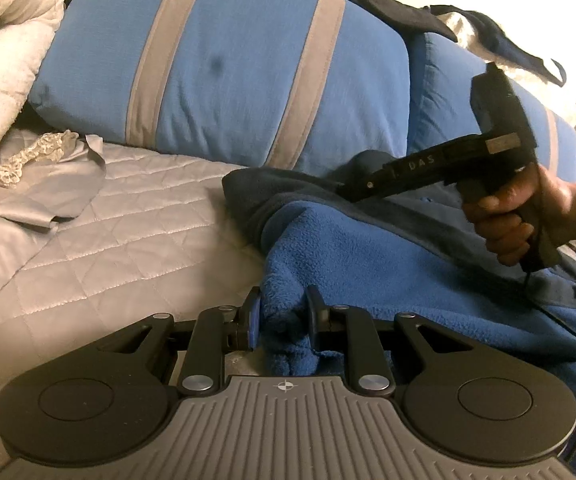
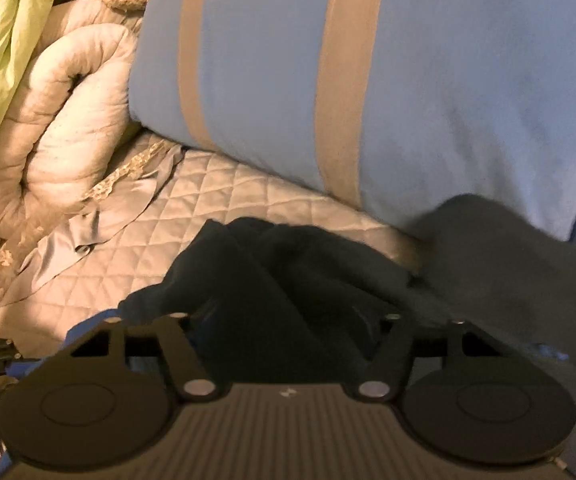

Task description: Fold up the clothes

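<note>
Fleece of a blue jacket is spread over the quilted bedcover, with its dark navy collar part lying against the striped blue pillow. A bunched edge of the blue fleece is seen only in the left wrist view, where it is pinched between the narrowly set pads of the left gripper. From that view the right gripper is also seen from outside, held in a hand and lowered onto the navy part. In the right wrist view, blurred and dim, dark navy cloth is shown filling the gap of the right gripper; its jaws are partly spread, but whether the cloth is pressed cannot be told. A rolled beige comforter and pale green fabric are shown beyond.
</note>
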A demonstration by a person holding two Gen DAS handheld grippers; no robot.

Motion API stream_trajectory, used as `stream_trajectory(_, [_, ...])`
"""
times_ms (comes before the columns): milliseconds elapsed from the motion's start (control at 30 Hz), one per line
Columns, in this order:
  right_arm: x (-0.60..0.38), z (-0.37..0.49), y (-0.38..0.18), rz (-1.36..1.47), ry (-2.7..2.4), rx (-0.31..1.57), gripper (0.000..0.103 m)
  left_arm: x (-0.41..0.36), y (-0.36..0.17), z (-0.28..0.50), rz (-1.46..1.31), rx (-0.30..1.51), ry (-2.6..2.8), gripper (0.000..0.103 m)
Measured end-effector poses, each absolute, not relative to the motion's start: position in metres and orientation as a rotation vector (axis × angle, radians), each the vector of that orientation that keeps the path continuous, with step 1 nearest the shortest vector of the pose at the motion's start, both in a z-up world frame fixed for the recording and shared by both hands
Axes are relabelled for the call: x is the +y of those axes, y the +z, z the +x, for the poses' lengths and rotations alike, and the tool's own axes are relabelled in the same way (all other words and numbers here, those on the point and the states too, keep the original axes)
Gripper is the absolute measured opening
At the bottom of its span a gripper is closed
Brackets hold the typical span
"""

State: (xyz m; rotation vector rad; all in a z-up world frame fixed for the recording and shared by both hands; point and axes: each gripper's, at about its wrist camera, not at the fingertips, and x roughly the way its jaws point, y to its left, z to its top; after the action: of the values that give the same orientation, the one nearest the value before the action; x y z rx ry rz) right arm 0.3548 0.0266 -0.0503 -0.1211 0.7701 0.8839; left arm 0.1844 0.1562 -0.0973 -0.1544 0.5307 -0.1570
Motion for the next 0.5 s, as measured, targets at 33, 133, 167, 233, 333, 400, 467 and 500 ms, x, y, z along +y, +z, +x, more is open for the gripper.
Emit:
stream_trajectory(33, [0.027,0.353,-0.050,-0.128,0.895,0.770,0.041,0.157,-0.098,0.185,-0.161,0.533,-0.157,0.023])
stream_trajectory(133, [0.026,0.343,-0.044,-0.175,0.901,0.755,0.009,0.159,-0.098,0.186,-0.168,0.539,-0.157,0.023])
stream_trajectory(167, [0.024,0.338,-0.040,-0.186,0.906,0.752,0.006,0.159,-0.098,0.186,-0.166,0.539,-0.156,0.024])
stream_trajectory(233, [0.019,0.327,-0.031,-0.216,0.920,0.739,0.005,0.158,-0.098,0.186,-0.164,0.543,-0.153,0.025])
stream_trajectory(333, [0.010,0.307,-0.017,-0.254,0.952,0.727,0.004,0.159,-0.098,0.187,-0.170,0.547,-0.153,0.025])
stream_trajectory(400, [0.004,0.293,-0.010,-0.280,0.978,0.723,0.004,0.158,-0.098,0.187,-0.168,0.548,-0.153,0.025])
stream_trajectory(467, [-0.001,0.282,-0.007,-0.301,1.000,0.731,0.004,0.158,-0.098,0.187,-0.167,0.551,-0.152,0.026])
stream_trajectory(500, [-0.003,0.277,-0.008,-0.312,1.008,0.739,0.004,0.158,-0.098,0.188,-0.168,0.552,-0.152,0.026])
